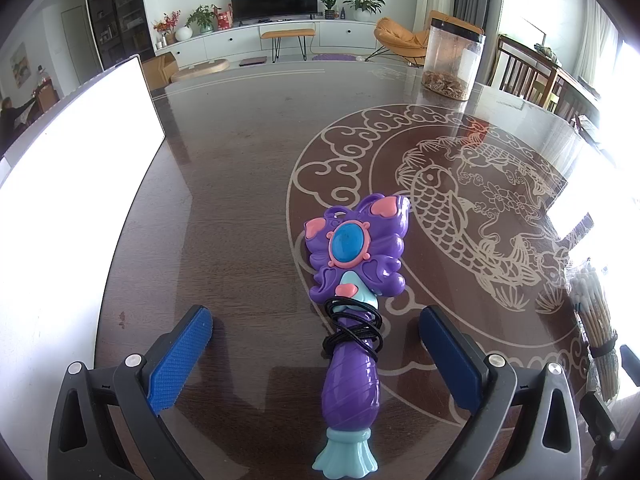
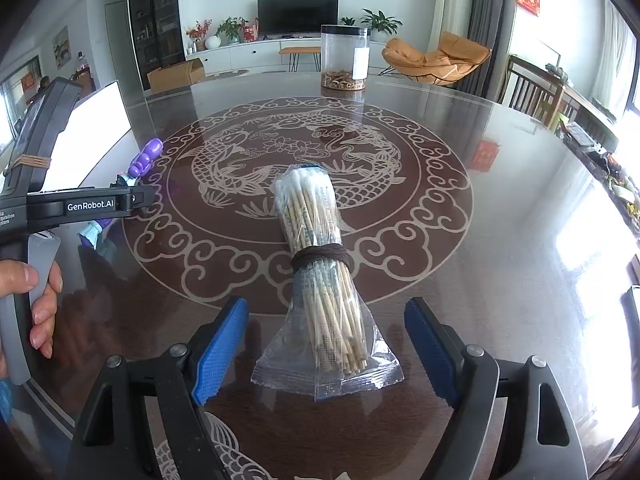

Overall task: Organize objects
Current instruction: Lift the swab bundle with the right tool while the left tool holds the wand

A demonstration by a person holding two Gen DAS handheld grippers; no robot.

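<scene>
A purple butterfly toy wand (image 1: 352, 300) with a blue gem, pink hearts and black hair ties wound round its handle lies on the dark table. My left gripper (image 1: 316, 328) is open, its blue pads on either side of the handle, not touching it. A clear bag of cotton swabs (image 2: 320, 272) tied with a brown band lies between the open fingers of my right gripper (image 2: 326, 320). The swab bag also shows in the left wrist view (image 1: 596, 332), and part of the wand in the right wrist view (image 2: 146, 158).
A clear jar (image 1: 452, 58) with dried bits at its bottom stands at the table's far side. A bright white board (image 1: 76, 168) lies at the left. The glass-topped table (image 2: 500, 220) has a fish pattern. The left gripper body and a hand (image 2: 44, 280) are at left.
</scene>
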